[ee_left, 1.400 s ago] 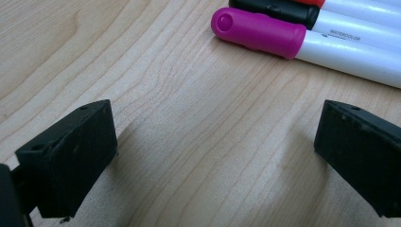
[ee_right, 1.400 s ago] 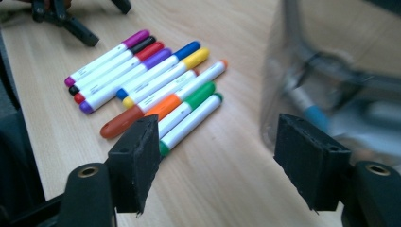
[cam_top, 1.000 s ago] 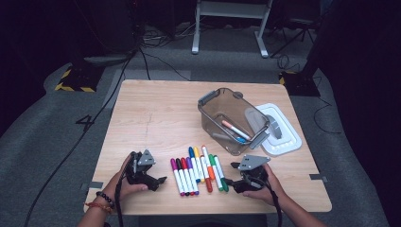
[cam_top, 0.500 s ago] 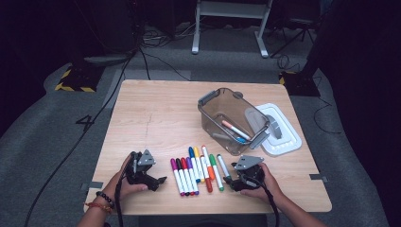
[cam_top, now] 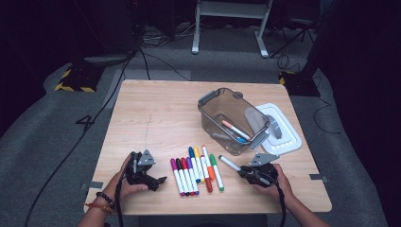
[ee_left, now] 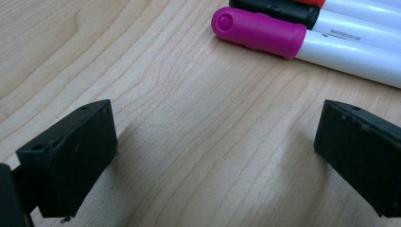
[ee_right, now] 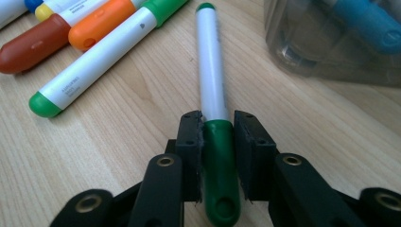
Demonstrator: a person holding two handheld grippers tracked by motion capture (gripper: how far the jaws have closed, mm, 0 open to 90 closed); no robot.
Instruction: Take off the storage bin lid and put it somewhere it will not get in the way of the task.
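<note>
Between the pads of the right claw sits the dark green cap of a green marker, and the jaws have just been closing on it: they now press the cap from both sides while the white barrel runs straight ahead of the claw along the tabletop. Beyond the marker's far tip and off to one side stands the clear bin, with a blue-capped pen lying inside it; its white lid lies just beside it. To the other side of the claw is the row of markers, apart from the gripped one.

The left claw rests low over bare wood with its jaws spread wide and nothing between them; a magenta marker lies just ahead of it, untouched.

The risk I see is in the grip itself. The pads hold only the cap end, so the long barrel hangs out as a lever: on lifting it could droop or swivel, and the tip could catch the bin's rim rather than clear it. A pull on the cap alone might also work it loose from the barrel. A low sideways sweep could knock the nearest markers in the row and set them rolling.
</note>
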